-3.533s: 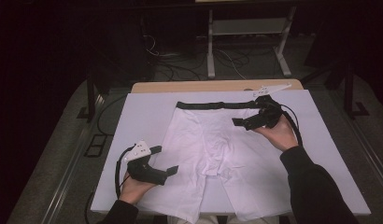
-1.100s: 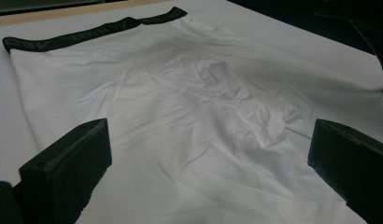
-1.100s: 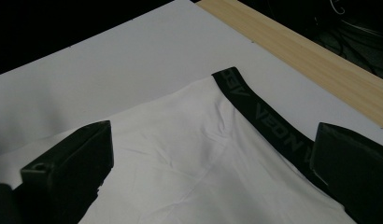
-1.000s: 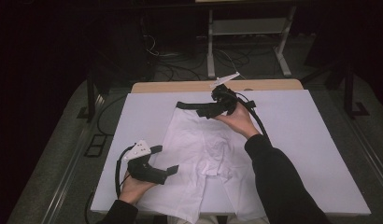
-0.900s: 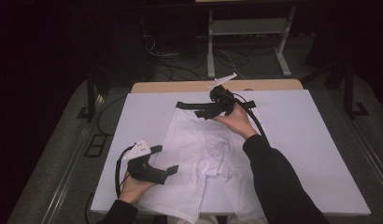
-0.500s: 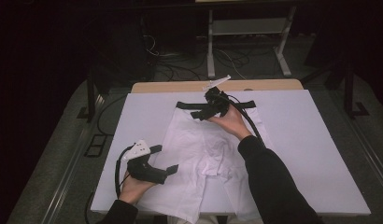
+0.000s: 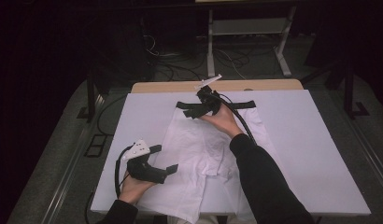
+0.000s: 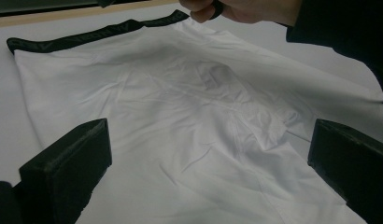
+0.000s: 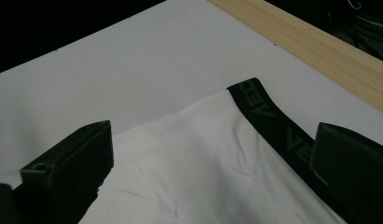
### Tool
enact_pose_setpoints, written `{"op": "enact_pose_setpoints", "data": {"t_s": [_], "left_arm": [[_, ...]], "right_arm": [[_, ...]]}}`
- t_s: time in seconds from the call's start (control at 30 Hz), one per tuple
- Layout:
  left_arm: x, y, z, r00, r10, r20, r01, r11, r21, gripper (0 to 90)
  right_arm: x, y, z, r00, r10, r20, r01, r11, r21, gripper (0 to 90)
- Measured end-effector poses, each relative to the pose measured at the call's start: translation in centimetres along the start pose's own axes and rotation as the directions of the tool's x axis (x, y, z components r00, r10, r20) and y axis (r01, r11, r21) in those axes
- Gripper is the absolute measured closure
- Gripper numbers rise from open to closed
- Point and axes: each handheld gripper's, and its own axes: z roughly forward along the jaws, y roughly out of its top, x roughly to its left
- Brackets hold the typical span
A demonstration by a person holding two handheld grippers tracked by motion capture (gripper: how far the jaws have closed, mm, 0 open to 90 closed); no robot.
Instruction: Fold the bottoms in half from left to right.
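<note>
White boxer shorts [image 7: 199,144] with a black waistband [image 7: 243,104] lie on the white table [image 7: 311,140], waistband at the far side. My right gripper [image 7: 193,110] is open and hovers over the left part of the waistband. The right gripper view has the waistband's end [image 9: 269,116] and white cloth [image 9: 194,158] between the spread jaws of my right gripper [image 9: 210,140]. My left gripper [image 7: 164,158] is open at the near left edge of the shorts, holding nothing. In the left gripper view, rumpled cloth [image 8: 203,107] lies between the jaws of my left gripper [image 8: 208,140].
A wooden strip [image 7: 255,85] runs along the table's far edge. Beyond it are cables and a metal stand [image 7: 245,28] on a dark floor. Bare white table lies to the right and far left of the shorts. My right forearm [image 7: 259,177] crosses the garment's right half.
My right gripper moved from the waistband's right corner leftward along the band, still creeping left in the last second. The left gripper has stayed put.
</note>
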Motion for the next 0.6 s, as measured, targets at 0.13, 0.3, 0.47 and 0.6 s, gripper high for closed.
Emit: {"op": "enact_pose_setpoints", "data": {"t_s": [0.13,0.3,0.47,0.6], "left_arm": [[0.0,0.0,0.0,1.0,-0.001,0.001,0.001,1.0,-0.001,0.0],[0.0,0.0,0.0,1.0,-0.006,0.002,0.006,1.0,-0.004,0.0],[0.1,0.0,0.0,0.9999,-0.012,-0.001,0.012,0.9999,-0.007,0.0],[0.1,0.0,-0.1,0.9999,-0.012,-0.001,0.012,0.9999,-0.006,0.0]], "right_arm": [[0.3,0.3,1.0,1.0,-0.003,-0.006,0.003,1.0,0.004,0.0],[0.6,0.7,2.1,0.9999,-0.008,-0.012,0.008,1.0,0.01,0.0],[0.8,1.0,2.8,0.9999,-0.002,-0.015,0.002,1.0,0.01,0.0],[0.7,1.3,3.4,0.9999,-0.002,-0.013,0.002,1.0,0.008,0.0]]}}
